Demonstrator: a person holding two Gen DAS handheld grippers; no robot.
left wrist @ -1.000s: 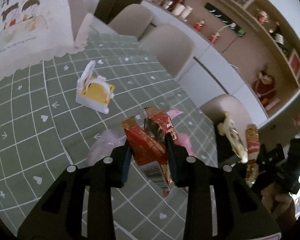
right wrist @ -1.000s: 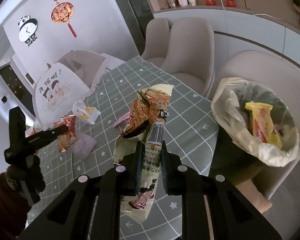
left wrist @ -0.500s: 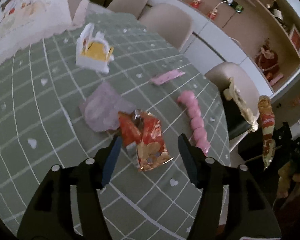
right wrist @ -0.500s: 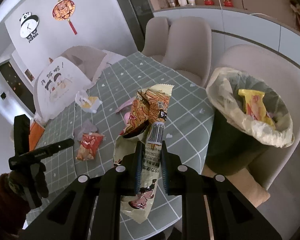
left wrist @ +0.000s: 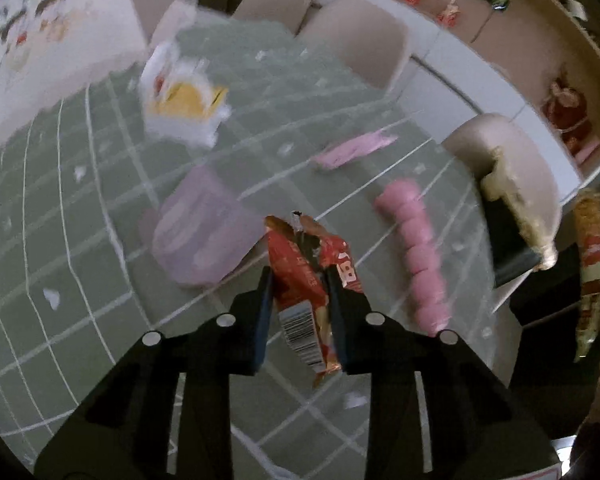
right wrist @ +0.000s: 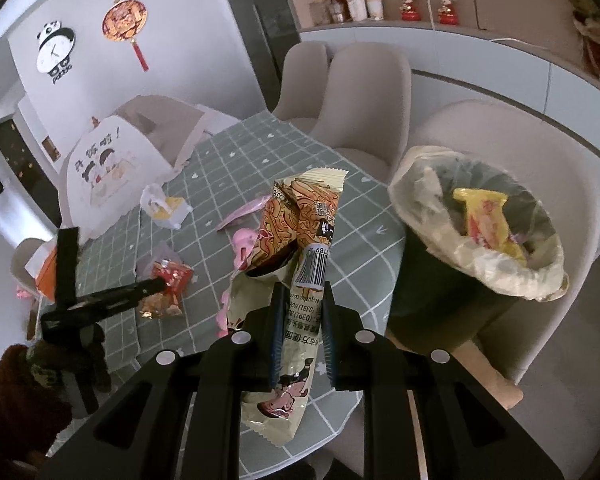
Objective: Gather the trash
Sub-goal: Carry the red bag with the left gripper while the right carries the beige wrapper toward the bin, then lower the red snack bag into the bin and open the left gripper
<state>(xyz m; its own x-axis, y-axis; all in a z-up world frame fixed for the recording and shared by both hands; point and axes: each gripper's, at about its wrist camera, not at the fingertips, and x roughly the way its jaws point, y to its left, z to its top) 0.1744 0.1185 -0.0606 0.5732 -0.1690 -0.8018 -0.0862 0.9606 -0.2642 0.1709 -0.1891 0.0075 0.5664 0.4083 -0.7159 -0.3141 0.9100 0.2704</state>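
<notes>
Red snack wrapper (left wrist: 300,276) pinched between just-closed left fingers (left wrist: 262,312); noodle packet (right wrist: 304,264) clamped between right fingers (right wrist: 277,336)

Lined bin (right wrist: 476,240) mouth probably open, chairs (right wrist: 512,184) crowding.

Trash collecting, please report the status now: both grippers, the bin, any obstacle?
Left gripper just closed on red wrapper. Right gripper shut on noodle packet. Bin open beside table, nothing blocking.
</notes>
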